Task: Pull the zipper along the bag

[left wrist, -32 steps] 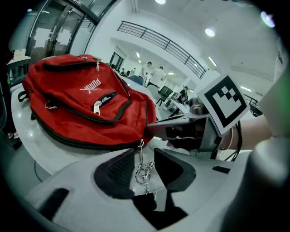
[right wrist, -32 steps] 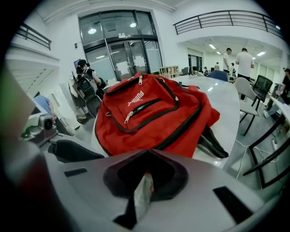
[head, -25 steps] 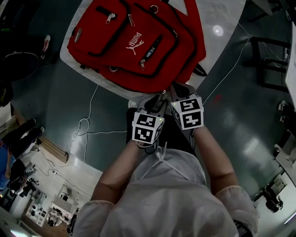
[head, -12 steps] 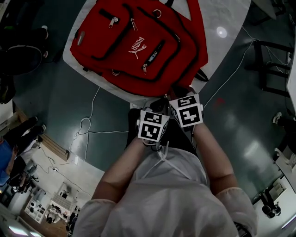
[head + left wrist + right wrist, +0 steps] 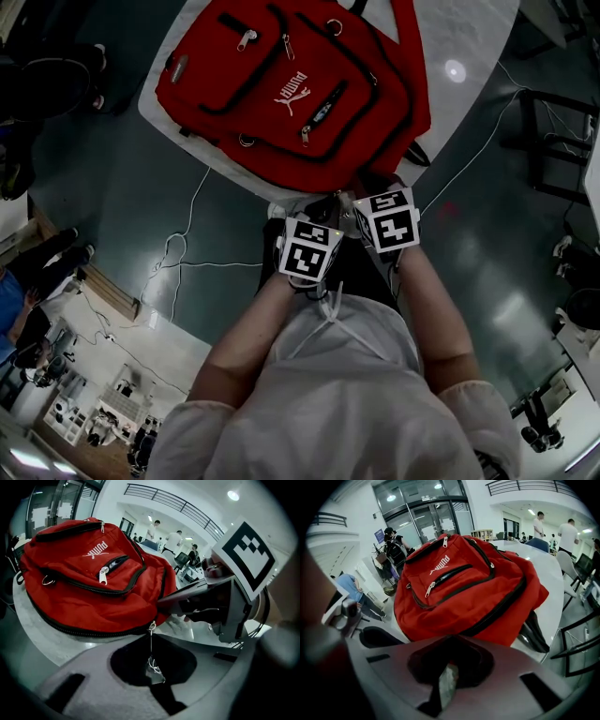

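We see the red backpack point(image 5: 291, 94) lying flat on a round white table point(image 5: 459, 42) with a smooth, glossy top. Its woven fabric is soft and rumpled, its pockets are outlined in black zipper tape, and its near edge sits at the table's rim. Our left gripper point(image 5: 152, 670) has its grey jaws pressed together on the thin metal zipper pull point(image 5: 151, 646). The pull runs as a slim, taut link from the slider on the black main zipper point(image 5: 70, 627) down into the jaws. Our right gripper point(image 5: 447, 667) is closed too, pinching a fold of red fabric at the bag's near corner, just beside the slider. From the head view both grippers sit side by side, their boxy black-and-white marker cubes point(image 5: 309, 248) close together
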{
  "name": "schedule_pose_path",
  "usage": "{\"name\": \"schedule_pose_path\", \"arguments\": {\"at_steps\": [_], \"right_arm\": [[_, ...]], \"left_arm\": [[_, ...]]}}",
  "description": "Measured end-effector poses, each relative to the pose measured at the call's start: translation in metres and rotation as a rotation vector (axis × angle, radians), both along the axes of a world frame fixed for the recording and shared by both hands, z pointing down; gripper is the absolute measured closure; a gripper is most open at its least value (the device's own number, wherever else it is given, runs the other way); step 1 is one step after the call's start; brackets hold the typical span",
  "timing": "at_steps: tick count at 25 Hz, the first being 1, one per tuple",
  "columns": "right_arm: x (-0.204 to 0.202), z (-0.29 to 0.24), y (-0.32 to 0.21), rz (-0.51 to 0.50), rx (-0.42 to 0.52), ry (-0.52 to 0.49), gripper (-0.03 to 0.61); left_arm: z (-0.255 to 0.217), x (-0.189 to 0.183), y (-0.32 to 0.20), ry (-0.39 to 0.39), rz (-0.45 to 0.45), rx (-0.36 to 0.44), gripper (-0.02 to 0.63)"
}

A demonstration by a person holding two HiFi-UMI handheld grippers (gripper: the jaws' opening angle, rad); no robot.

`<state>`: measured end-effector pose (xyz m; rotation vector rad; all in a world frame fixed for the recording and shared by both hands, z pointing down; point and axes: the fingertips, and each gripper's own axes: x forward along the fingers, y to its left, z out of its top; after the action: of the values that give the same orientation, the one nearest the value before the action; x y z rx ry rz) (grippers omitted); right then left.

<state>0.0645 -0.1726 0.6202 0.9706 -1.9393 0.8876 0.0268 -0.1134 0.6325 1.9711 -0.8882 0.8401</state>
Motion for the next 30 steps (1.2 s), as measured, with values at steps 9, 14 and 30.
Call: {"name": "schedule_pose_path", "arguments": {"at_steps": [9,14,30], "right_arm": [[-0.002,0.000,0.000,0.005,0.005,0.032,0.552],[-0.002,0.000,-0.001,0.018,-0.011,0.077,0.552],[-0.002,0.000,-0.001,0.044,-0.037,0.193,0.552]], "left_arm": [[-0.001,-0.017,0.007,-0.023,0.035,0.014,0.594],[0.000,-0.036,0.007,-0.023,0.026,0.014,0.594],[-0.005,-0.094,0.000,-0.017,0.066,0.034,0.593]]}}
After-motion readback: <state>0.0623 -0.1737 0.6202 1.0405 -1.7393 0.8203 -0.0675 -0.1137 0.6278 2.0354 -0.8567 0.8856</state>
